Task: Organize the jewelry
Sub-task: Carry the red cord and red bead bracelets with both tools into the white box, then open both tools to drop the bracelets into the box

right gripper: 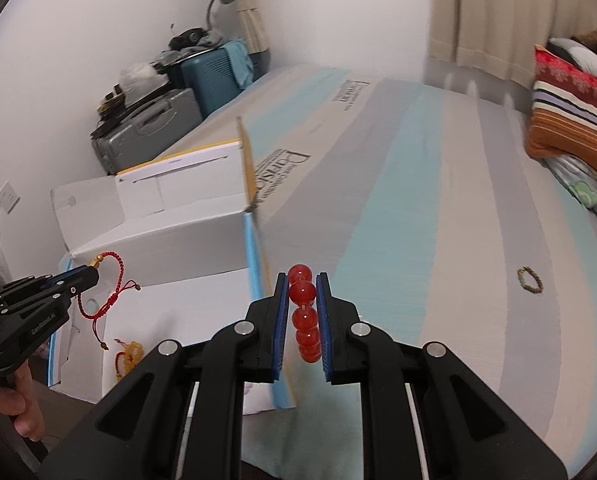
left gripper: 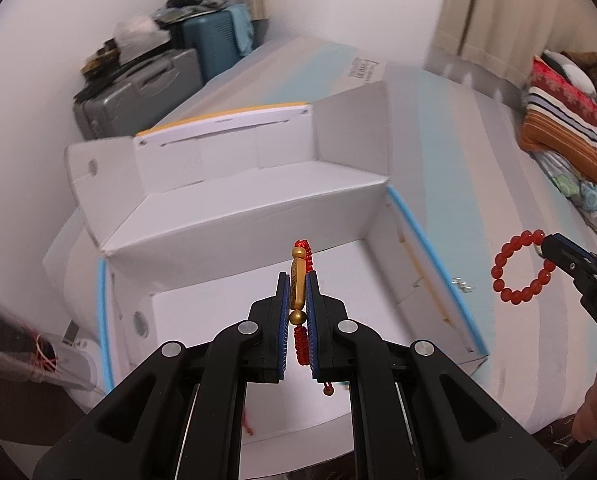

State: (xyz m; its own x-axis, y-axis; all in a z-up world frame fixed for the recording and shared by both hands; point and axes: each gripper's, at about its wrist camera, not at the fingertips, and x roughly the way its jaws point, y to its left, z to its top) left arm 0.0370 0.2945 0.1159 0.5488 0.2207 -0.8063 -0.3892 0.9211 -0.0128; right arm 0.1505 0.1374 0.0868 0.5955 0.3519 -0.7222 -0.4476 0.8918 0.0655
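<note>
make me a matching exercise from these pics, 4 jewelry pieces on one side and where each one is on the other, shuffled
Things:
1. red cord bracelet with gold tube
2. red bead bracelet
3. small brownish bead bracelet
4. yellow charm on red cord

Places:
A. lying on the striped mattress
B. held in the left gripper
C. lying inside the white cardboard box
D. held in the right gripper

Pairs: 1-B, 2-D, 3-A, 4-C
</note>
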